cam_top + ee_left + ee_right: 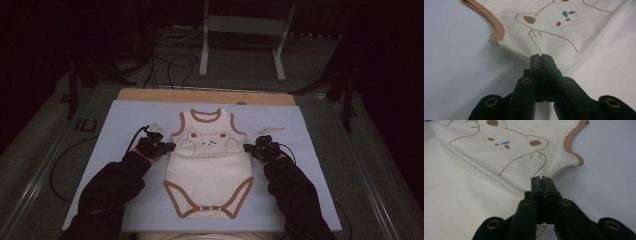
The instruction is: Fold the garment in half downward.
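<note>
A: High view: the baby bodysuit [209, 170] lies flat in the middle of the pale blue mat [115, 125] on the tabletop [150, 93], neck away from the person, snaps near. The left tongs [167, 147] and the right tongs [248, 148] sit at its 2 side seams, just under the armholes.

B: Are they holding it?

A: Yes. In the left gripper view the left tongs [541, 57] are pressed fully together on the seam edge just below the brown armhole trim [497, 28]. In the right gripper view the right tongs [541, 179] are clamped the same way on the opposite edge.

B: What could go wrong from here?

A: Both bites look thin, only the very edge of the cloth. If the 2 hands pull apart or lift unevenly, 1 seam could slip out and that side would drop, leaving a skewed fold.

B: Anything else?

A: It is hard to tell whether each bite holds both layers. If only the top layer is caught, the back would lag and bunch. The mat could also drag along if the tongs nipped it.
</note>
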{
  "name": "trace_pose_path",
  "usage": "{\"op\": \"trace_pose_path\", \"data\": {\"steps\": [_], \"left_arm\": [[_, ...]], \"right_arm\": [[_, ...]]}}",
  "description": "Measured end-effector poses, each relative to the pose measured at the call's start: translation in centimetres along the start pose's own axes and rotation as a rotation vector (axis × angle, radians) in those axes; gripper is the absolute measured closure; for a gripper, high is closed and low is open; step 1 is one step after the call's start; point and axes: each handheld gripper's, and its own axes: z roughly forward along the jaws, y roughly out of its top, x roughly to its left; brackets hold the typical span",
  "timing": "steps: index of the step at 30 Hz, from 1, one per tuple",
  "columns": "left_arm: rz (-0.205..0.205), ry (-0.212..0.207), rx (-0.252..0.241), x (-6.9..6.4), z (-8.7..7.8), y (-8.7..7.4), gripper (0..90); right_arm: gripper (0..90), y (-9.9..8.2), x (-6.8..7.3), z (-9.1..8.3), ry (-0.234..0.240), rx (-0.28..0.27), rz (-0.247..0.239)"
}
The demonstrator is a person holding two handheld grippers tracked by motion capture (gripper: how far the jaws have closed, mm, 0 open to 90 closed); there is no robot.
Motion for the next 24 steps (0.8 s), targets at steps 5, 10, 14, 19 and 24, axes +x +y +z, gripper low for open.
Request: {"op": "trace_pose_path", "data": {"steps": [5, 10, 14, 19, 24], "left_arm": [[0.012, -0.026, 0.006, -0.3, -0.8, -0.4, 90.0], [0.036, -0.049, 0.012, -1.2, -1.8, -0.7, 90.0], [0.061, -0.061, 0.013, -2.0, -2.6, -0.9, 90.0], [0.085, -0.069, 0.018, -2.9, -3.1, -1.2, 90.0], [0.099, -0.078, 0.012, -4.0, -3.6, -2.4, 90.0]], "right_arm": [[90.0, -0.3, 0.6, -1.2, 0.013, -0.02, -0.015], [90.0, -0.8, 1.1, -2.4, 0.029, -0.029, -0.026], [90.0, -1.2, 1.5, -3.2, 0.034, -0.034, -0.035], [90.0, -1.8, 2.0, -3.9, 0.044, -0.032, -0.038], [90.0, -2.8, 3.1, -4.8, 0.027, -0.043, -0.07]]}}
